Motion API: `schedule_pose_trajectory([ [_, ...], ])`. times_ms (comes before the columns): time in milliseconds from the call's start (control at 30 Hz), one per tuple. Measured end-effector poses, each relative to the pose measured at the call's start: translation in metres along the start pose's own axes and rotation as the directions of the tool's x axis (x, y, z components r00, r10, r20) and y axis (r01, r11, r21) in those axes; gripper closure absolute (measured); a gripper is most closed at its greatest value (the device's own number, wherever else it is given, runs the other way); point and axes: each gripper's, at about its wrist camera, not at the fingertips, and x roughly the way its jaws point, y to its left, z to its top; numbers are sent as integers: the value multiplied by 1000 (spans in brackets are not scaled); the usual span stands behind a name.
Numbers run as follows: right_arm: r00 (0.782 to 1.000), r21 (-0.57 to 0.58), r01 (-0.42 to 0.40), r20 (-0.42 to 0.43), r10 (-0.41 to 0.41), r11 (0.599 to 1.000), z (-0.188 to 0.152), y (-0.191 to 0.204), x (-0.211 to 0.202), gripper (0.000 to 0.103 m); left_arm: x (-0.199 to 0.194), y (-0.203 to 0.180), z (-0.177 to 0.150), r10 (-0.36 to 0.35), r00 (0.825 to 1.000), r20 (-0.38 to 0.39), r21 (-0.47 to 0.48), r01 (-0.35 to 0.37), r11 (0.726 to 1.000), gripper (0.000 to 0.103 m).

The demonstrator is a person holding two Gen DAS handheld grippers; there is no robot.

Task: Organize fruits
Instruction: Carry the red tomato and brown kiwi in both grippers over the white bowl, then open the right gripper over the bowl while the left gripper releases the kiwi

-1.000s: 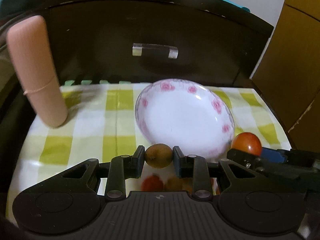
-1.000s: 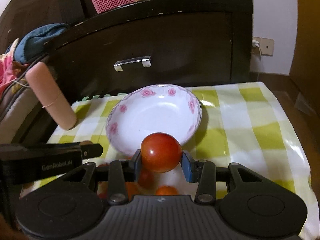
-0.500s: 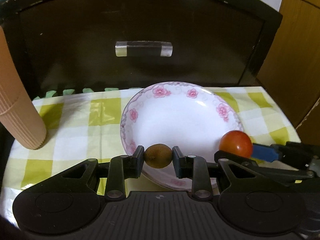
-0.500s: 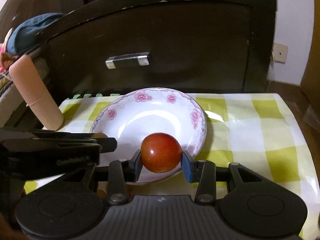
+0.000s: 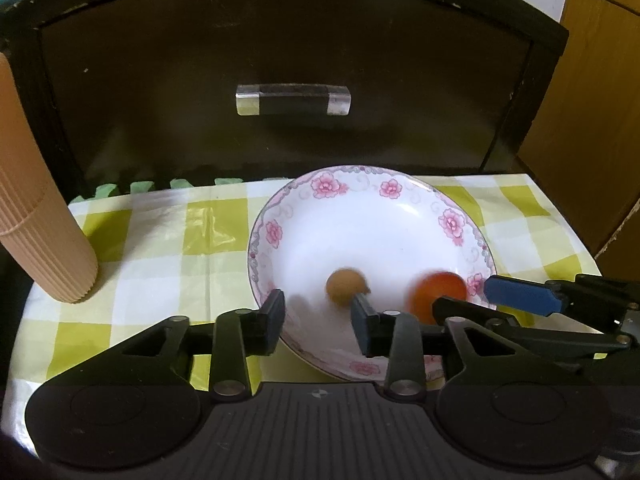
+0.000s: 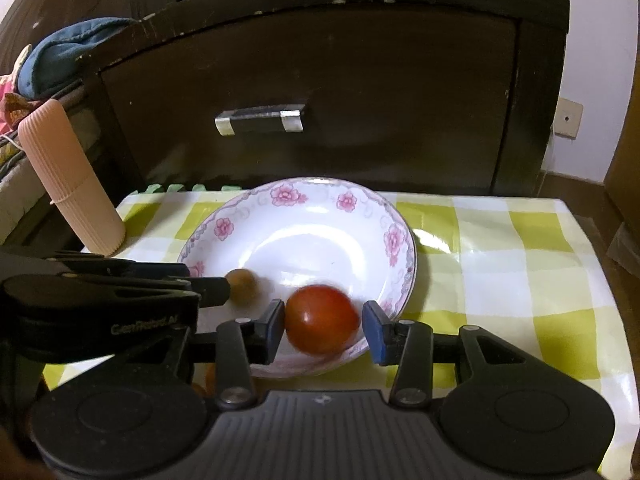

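Note:
A white plate with pink flowers sits on the green-checked cloth. My left gripper is open over its near rim. A small brown kiwi, blurred, lies in the plate by the right finger. My right gripper is open, and the red tomato, blurred, sits between its fingers over the plate's near edge, loose from the pads. The right gripper also shows in the left wrist view, and the left gripper in the right wrist view.
A ribbed pink cylinder stands at the cloth's left edge. A dark wooden drawer front with a handle rises right behind the plate. Orange fruit bits show below the right gripper.
Both grippers opened over the plate. The kiwi and the tomato left the pads and dropped into the plate, both still blurred with motion.

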Motion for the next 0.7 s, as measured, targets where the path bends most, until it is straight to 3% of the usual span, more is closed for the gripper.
schedule_pose_trajectory([
  [100,1000,2,2,6,-2,1000,2,-1,-2,60,-2,2,1,9,1000,2,-8,-9,1000,46],
  [700,998,-16,-1,60,2,1000,1,10,-46,58,-49,3,-3,3,999,33,-18,-3,1000,42],
])
